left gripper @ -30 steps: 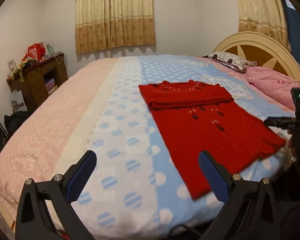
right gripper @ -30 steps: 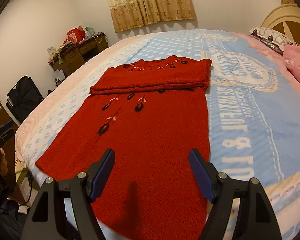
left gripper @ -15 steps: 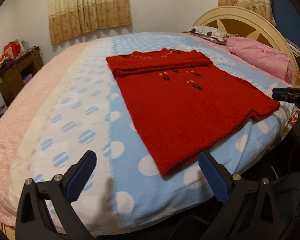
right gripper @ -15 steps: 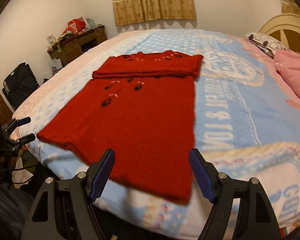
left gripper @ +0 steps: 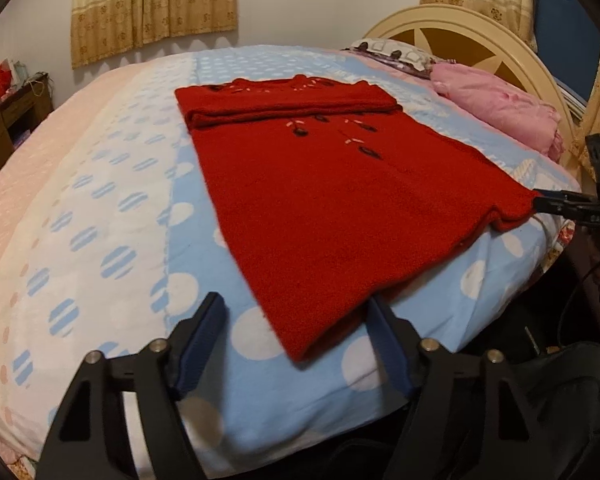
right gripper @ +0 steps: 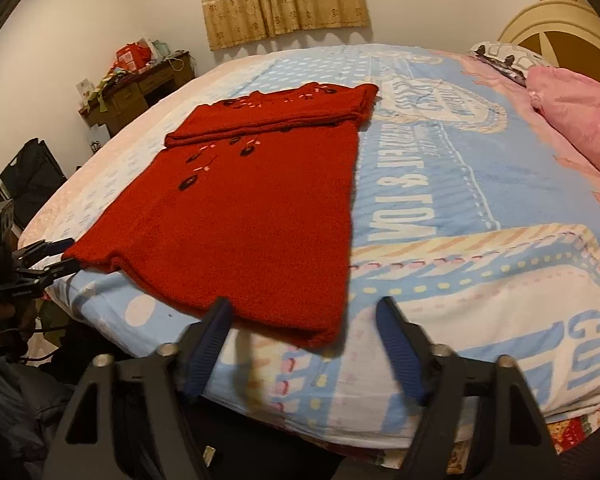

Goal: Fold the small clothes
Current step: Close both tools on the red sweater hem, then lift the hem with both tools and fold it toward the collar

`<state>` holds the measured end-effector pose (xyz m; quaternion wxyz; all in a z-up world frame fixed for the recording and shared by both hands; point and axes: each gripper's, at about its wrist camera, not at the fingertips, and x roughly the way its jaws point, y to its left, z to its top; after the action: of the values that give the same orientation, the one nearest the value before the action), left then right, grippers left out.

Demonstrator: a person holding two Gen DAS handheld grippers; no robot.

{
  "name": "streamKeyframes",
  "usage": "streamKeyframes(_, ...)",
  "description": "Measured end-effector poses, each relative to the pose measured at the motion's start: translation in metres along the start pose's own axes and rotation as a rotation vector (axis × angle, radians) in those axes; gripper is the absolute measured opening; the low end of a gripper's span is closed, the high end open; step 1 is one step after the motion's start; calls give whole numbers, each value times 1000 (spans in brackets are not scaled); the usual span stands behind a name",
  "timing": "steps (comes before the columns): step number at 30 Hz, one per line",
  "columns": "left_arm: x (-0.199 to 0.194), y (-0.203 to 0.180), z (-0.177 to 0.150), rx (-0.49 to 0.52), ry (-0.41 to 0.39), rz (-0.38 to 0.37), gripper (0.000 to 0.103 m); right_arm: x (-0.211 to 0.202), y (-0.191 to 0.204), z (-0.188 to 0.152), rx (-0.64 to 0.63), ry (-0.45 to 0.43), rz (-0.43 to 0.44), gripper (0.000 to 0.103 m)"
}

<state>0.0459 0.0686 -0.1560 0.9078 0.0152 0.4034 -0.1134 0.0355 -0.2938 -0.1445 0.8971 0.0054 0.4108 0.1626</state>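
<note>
A red knitted sweater [left gripper: 324, 184] lies flat on the bed, its top part folded over in a band at the far end; it also shows in the right wrist view [right gripper: 244, 216]. My left gripper [left gripper: 296, 320] is open, low at the bed's near edge, its fingers either side of the hem's left corner. My right gripper [right gripper: 304, 320] is open at the hem's right corner. Each gripper shows in the other's view, at the opposite hem corner: the right one [left gripper: 556, 206], the left one [right gripper: 56, 256]. Neither holds cloth.
The bed has a blue, white and pink cover [right gripper: 460, 184]. A pink pillow [left gripper: 500, 108] and a cream headboard [left gripper: 460, 36] are at the right. A wooden desk with clutter [right gripper: 136, 88] stands by the far wall. A dark bag [right gripper: 28, 180] sits on the floor.
Both grippers have dropped lower and closer to the sweater's hem corners at the bed's near edge. The sweater has not moved.
</note>
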Motion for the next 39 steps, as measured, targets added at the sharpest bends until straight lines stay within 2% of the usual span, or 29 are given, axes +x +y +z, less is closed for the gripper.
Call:
streamKeyframes(1, 1, 1, 1, -7, -4, -4, 72, 1, 2, -1, -12, 3, 2, 50)
streamKeyframes(3, 1, 3, 3, -14, -5, -12, 62, 1, 6, -2, -29, 3, 0, 40)
streamKeyframes(5, 0, 3, 5, -11, -4, -29, 40, -1, 7, -2, -34, -4, 7, 29)
streamKeyframes(7, -2, 0, 6, 8, -3, -44, 22, -4, 5, -1, -21, -24, 9, 23)
streamKeyframes(9, -4, -2, 6, 18, -14, -38, 16, -6, 2, 0, -14, -40, 12, 14)
streamKeyframes(16, -17, 10, 20, -34, -71, -84, 14, -24, 2, 9, -1, -133, 29, 9)
streamKeyframes(20, -25, 16, 33, -60, -114, -113, 14, -27, 0, 17, 11, -157, 41, 9)
streamKeyframes(23, -27, 16, 47, -48, -136, -107, 14, -27, -2, 28, 19, -176, 48, 9)
streamKeyframes(29, -24, 26, 85, -54, -180, -106, 14, -23, -7, 66, 29, -218, 65, 9)
streamKeyframes(32, -18, 34, 106, -68, -185, -128, 13, -15, -11, 90, 37, -227, 76, 9)
streamKeyframes(39, -3, 41, 148, -33, -193, -110, 13, 3, -17, 145, 28, -231, 78, 9)
